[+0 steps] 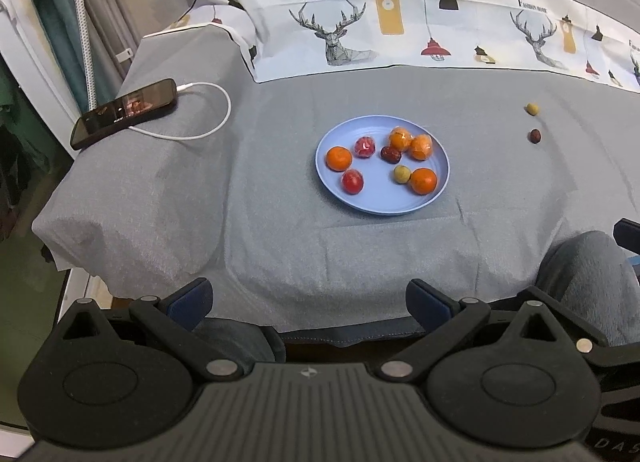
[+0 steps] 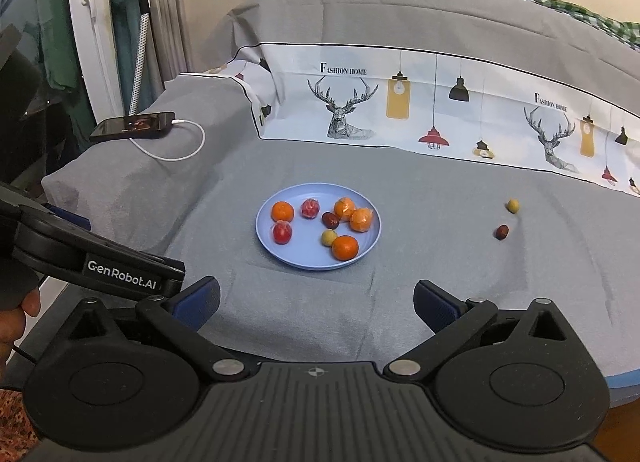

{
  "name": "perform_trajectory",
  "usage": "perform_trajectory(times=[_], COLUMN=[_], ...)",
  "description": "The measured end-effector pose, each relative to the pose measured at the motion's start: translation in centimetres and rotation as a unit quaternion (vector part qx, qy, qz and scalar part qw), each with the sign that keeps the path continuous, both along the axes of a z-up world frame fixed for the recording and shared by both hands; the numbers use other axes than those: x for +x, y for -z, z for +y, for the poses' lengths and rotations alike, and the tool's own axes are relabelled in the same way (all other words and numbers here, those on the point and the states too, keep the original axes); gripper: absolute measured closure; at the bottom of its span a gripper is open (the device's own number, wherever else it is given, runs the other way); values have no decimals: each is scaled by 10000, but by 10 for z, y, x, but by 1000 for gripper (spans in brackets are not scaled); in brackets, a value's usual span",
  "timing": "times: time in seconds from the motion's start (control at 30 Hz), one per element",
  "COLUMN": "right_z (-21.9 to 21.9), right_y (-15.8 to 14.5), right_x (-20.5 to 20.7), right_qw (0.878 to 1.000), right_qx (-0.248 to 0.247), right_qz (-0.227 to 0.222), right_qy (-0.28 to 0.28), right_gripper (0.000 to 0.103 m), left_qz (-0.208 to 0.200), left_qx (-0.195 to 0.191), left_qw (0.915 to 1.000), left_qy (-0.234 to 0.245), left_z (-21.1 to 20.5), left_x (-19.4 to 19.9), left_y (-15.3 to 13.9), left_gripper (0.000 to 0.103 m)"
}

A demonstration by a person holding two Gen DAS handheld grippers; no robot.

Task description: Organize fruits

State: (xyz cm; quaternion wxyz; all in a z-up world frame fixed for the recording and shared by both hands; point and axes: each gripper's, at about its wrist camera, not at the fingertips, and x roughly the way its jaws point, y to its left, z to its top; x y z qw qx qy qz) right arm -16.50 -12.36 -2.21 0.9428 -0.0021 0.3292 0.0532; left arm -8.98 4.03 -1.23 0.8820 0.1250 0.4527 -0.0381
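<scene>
A blue plate (image 1: 360, 202) (image 2: 280, 254) sits mid-table and holds several fruits: oranges (image 1: 339, 158) (image 2: 282, 211), wrapped red fruits (image 1: 352, 181) (image 2: 282, 232), a dark date (image 1: 390, 154) (image 2: 330, 220) and a small yellow fruit (image 1: 401, 174) (image 2: 329, 237). Off the plate to the right lie a small yellow fruit (image 1: 532, 108) (image 2: 512, 205) and a dark red date (image 1: 535, 136) (image 2: 501, 232). My left gripper (image 1: 310, 298) is open and empty at the table's near edge. My right gripper (image 2: 316, 304) is open and empty, in front of the plate.
A phone (image 1: 124, 112) (image 2: 134, 125) with a white charging cable (image 1: 200, 134) (image 2: 176, 156) lies at the table's back left. A printed cloth band (image 1: 400, 30) (image 2: 440, 110) rises behind the table. The left gripper's body (image 2: 100, 262) shows at left in the right wrist view.
</scene>
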Motion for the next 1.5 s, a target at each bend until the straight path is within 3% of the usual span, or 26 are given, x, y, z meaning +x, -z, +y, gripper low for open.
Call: perform_trajectory(times=[0.37, 0.53, 0.67, 0.83, 0.97, 1.17, 1.3, 1.33, 1.4, 1.43, 1.5], right_z=[-5, -27, -70, -149, -211, -286, -322, -329, -340, -344, -353], right_y=[4, 0, 0, 9, 24, 66, 93, 100, 114, 120, 133], right_x=[6, 12, 17, 34, 50, 89, 122, 129, 145, 152, 172], right_qw=[9998, 9981, 9930, 9789, 9638, 9482, 9429, 9417, 9412, 9415, 9429], right_qx=[95, 172, 21, -98, -96, 41, 164, 208, 275, 271, 228], right_qz=[43, -142, -342, -334, -258, 72, 315, 351, 456, 497, 585], right_qy=[148, 571, 1132, 2014, 2651, 3176, 3311, 3340, 3336, 3322, 3272], right_gripper=[1, 1, 1, 1, 1, 1, 1, 1, 1, 1, 1], left_qz=[3, -51, 54, -45, -188, -138, 81, 91, 130, 228, 359], left_qx=[101, 183, 137, -114, -336, -419, -393, -397, -464, -473, -658], left_qw=[9999, 9995, 9990, 9946, 9854, 9699, 9686, 9686, 9651, 9616, 9556], left_qy=[116, 242, 429, 1028, 1661, 2393, 2456, 2452, 2573, 2692, 2848], left_z=[-7, -19, -46, -115, -196, -326, -384, -393, -405, -406, -404], left_x=[4, 13, 33, 69, 106, 177, 224, 234, 247, 253, 260], left_y=[3, 4, 10, 23, 45, 110, 159, 171, 189, 195, 202], left_gripper=[0, 0, 0, 0, 0, 0, 0, 3, 25, 58, 76])
